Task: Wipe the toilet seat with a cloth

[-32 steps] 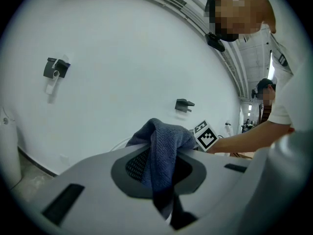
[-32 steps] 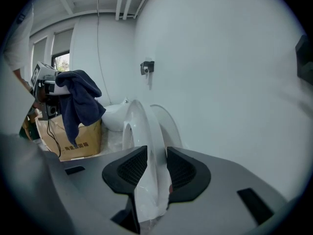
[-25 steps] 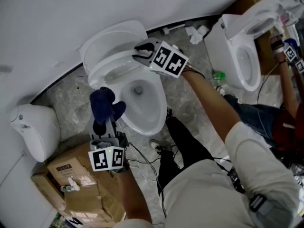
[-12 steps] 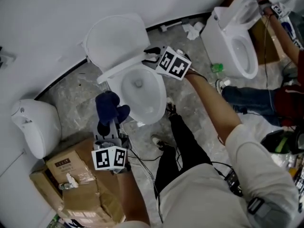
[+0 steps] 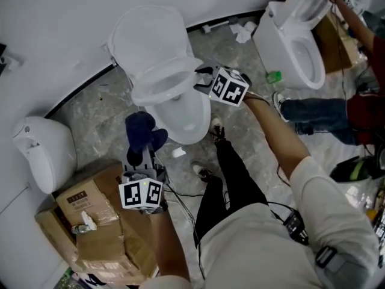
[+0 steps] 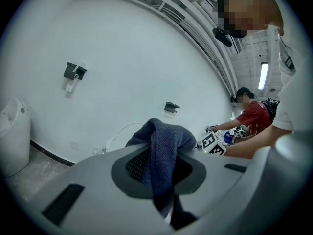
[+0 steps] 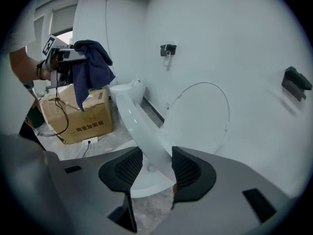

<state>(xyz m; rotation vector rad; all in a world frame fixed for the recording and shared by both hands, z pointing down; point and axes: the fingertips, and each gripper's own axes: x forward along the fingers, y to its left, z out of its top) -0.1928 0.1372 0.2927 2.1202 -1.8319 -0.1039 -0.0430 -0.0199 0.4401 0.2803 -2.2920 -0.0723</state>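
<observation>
The white toilet (image 5: 180, 116) stands with its lid (image 5: 147, 38) up against the wall. Its seat ring (image 5: 162, 84) is tilted part way up off the bowl. My right gripper (image 5: 200, 77) is at the ring's right rim. In the right gripper view the seat ring (image 7: 142, 131) runs between the pads of the right gripper (image 7: 156, 168); its jaws are opening, and I see no squeeze on the ring. My left gripper (image 5: 139, 154) hangs in front of the bowl, shut on a dark blue cloth (image 5: 143, 134). The cloth (image 6: 164, 155) droops over its pads.
A second toilet (image 5: 295, 47) stands at the upper right with another person (image 5: 337, 116) working at it. A white fixture (image 5: 42, 152) is mounted at the left. Cardboard boxes (image 5: 90, 227) sit behind my left gripper. Cables (image 5: 180, 197) and a paper scrap (image 5: 178, 152) lie on the floor.
The seat ring has swung up from low over the bowl to a steeper tilt, with my right gripper moving along at its rim. The left gripper stays in place, holding the cloth.
</observation>
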